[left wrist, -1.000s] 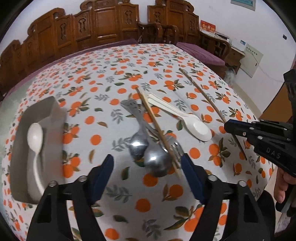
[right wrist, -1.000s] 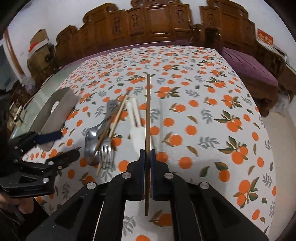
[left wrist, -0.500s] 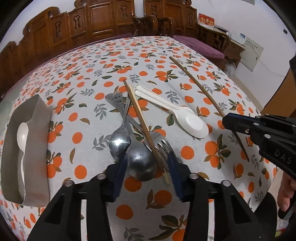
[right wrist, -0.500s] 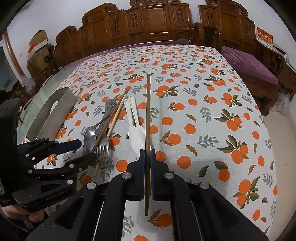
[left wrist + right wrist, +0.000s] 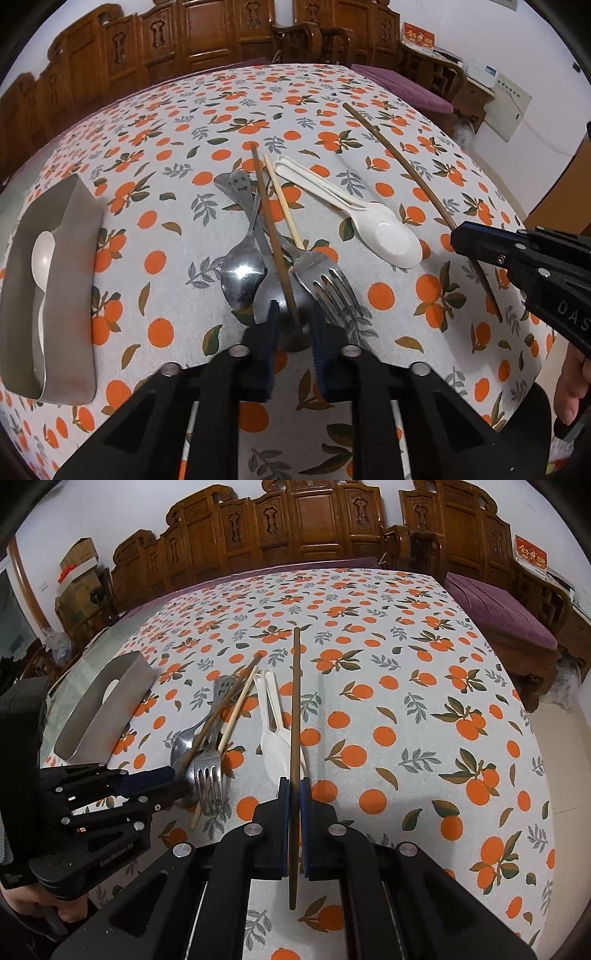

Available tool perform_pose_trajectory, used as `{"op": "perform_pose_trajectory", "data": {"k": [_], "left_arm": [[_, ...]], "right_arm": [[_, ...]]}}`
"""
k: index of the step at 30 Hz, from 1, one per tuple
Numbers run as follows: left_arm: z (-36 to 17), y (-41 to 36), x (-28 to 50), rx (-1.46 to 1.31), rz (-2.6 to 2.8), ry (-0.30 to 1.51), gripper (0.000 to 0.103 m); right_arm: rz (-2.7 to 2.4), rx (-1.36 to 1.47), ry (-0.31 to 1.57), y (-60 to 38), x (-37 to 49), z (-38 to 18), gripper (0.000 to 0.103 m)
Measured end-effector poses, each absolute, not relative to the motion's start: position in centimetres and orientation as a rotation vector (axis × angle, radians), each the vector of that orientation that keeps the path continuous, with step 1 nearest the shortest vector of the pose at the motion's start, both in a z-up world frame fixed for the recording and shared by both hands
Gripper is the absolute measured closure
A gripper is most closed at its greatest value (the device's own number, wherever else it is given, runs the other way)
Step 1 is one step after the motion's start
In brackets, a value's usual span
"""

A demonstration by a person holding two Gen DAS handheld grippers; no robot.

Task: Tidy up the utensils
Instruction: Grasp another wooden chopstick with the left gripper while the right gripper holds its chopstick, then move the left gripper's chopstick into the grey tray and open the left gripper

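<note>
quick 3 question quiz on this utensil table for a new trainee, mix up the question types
1. True or false: the right gripper is shut on a dark chopstick.
2. What lies inside the metal tray? A) a knife B) a white spoon C) a cup
3. Count each fork on the tablecloth: how many?

Key: 1 true; 2 B; 3 one, in the pile with the metal spoons.
</note>
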State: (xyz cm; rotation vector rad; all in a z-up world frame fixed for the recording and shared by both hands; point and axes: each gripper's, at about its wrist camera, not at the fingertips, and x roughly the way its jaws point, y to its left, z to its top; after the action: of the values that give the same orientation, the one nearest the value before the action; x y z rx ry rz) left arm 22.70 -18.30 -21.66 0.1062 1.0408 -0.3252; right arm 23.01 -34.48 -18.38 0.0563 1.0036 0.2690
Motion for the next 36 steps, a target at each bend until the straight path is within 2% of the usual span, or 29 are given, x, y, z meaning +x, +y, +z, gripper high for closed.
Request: {"op": "perform_pose_trajectory", "data": {"k": [6, 36], "left_arm": [[-21.8, -18.0, 22.9, 0.112, -0.314, 1.048, 0.099], [-14.7, -8.8, 19.1, 0.084, -0.244, 0.911, 0.100]], "right_arm": [[0.275, 0.055, 1.003, -34.4, 23.0, -18.3, 0.096], [0.396, -0.015, 0.955, -29.2, 21.0, -16.0, 0.096]]}}
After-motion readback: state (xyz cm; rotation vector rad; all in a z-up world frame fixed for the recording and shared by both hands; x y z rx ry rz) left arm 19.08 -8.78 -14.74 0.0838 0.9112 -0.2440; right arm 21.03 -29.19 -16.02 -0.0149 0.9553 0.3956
